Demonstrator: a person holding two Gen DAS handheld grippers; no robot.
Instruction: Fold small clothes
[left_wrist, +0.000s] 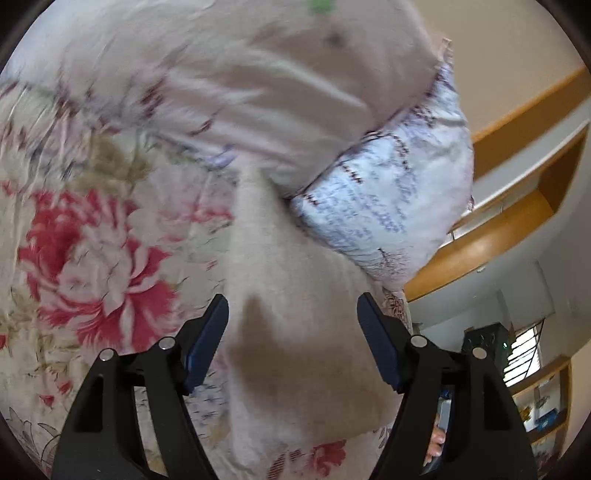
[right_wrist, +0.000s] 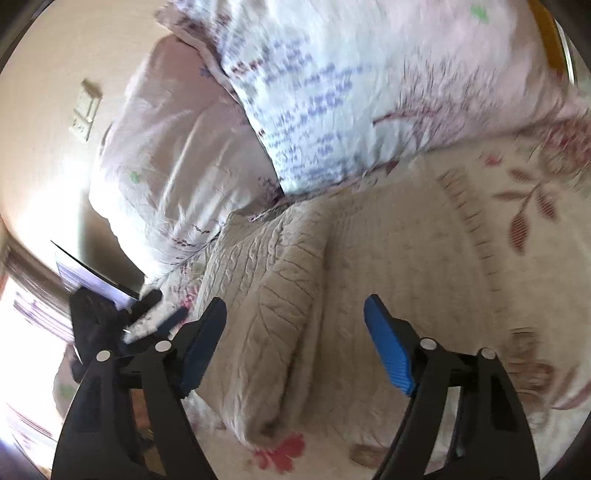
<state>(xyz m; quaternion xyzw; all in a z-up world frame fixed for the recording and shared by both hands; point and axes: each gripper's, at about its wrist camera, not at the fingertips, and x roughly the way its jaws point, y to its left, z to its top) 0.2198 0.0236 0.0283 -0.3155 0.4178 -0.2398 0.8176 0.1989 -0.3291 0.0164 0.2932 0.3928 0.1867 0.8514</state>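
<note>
We hover our left gripper (left_wrist: 291, 336) and right gripper (right_wrist: 295, 339), both wide and empty, over the beige knit garment (right_wrist: 295, 280), seemingly part-folded on the floral bedspread (left_wrist: 92, 258) near the pillows (right_wrist: 332, 110)

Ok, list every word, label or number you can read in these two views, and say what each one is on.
None can be read.
Pillow: rows of blue script-like print, too blurred to make out; the same print in the left wrist view is just as blurred.
Beige garment: no text visible.
Floral bedspread: flowers only, no lettering.
Wall plate: no readable marking.
</note>
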